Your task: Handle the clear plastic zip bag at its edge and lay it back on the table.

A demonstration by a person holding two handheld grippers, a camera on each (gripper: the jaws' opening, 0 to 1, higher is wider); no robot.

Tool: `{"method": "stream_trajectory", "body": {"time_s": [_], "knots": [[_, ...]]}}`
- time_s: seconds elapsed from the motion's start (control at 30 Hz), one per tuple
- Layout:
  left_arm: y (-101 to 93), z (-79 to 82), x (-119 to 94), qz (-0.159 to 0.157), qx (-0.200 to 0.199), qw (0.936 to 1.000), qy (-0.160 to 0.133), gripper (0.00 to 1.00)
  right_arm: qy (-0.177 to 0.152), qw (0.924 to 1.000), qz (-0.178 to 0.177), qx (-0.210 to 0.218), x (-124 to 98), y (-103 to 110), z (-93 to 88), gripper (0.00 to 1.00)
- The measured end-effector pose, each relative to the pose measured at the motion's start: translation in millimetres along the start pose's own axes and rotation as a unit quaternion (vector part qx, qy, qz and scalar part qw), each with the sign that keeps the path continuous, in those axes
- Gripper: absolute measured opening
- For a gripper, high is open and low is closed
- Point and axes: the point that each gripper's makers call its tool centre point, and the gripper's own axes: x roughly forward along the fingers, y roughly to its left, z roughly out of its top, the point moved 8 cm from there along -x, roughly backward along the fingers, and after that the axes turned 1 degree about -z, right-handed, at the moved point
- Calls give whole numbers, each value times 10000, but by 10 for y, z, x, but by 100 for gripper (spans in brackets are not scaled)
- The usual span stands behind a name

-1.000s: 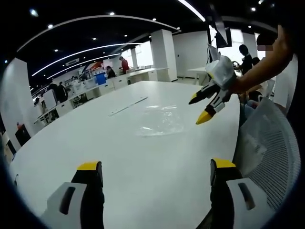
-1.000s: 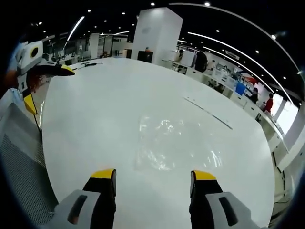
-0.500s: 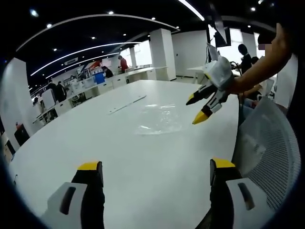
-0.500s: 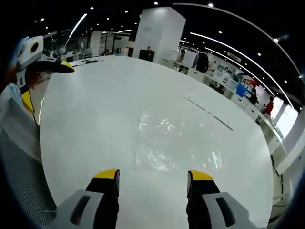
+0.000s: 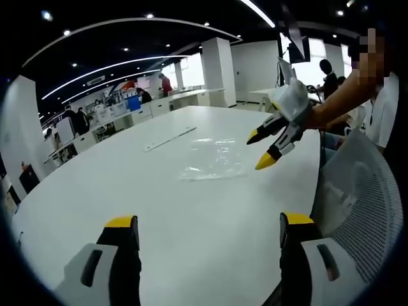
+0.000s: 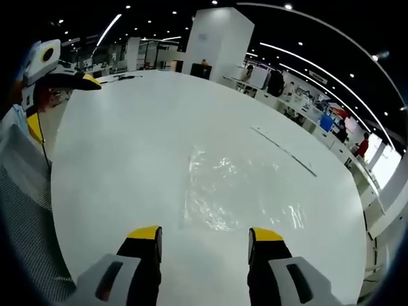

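Note:
The clear plastic zip bag (image 5: 213, 159) lies flat and crinkled on the white table (image 5: 127, 191); in the right gripper view the bag (image 6: 236, 191) sits just beyond the jaws. My right gripper (image 6: 204, 234) hovers open right before the bag's near edge, nothing between its fingers. It also shows from the side as the right gripper (image 5: 261, 150), held by a hand above the table beside the bag. My left gripper (image 5: 207, 223) stands open over bare table, well short of the bag. The left gripper (image 6: 60, 102) shows at the far left of the right gripper view.
A long thin strip (image 5: 169, 139) lies on the table beyond the bag. A mesh chair back (image 5: 363, 210) stands at the table's edge on the right. Desks, a white pillar (image 6: 213, 38) and people fill the office behind.
The right gripper has eased closer to the bag's near edge and narrowed its jaws slightly. The bag has stayed flat on the table. The left gripper has hardly moved.

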Motion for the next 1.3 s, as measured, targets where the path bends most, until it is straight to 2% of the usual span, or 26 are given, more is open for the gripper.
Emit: {"method": "stream_trajectory", "body": {"time_s": [0.47,0.67,0.77,0.97,1.3], "knots": [[42,-15,9,4,-100,9999,29,90,38,9999,63,-157,145,28,66,46],[33,6,-28,0,-303,9994,-163,94,74,9998,95,-176,226,25,75,45],[25,9,-34,-13,-326,9993,-166,95,99,9997,121,-204,238,39,80,45],[-20,53,-76,-78,-448,9985,-307,99,151,9993,109,-319,320,39,83,40],[-49,27,-90,-109,-468,9985,-261,99,180,9987,132,-450,403,58,89,35]]}}
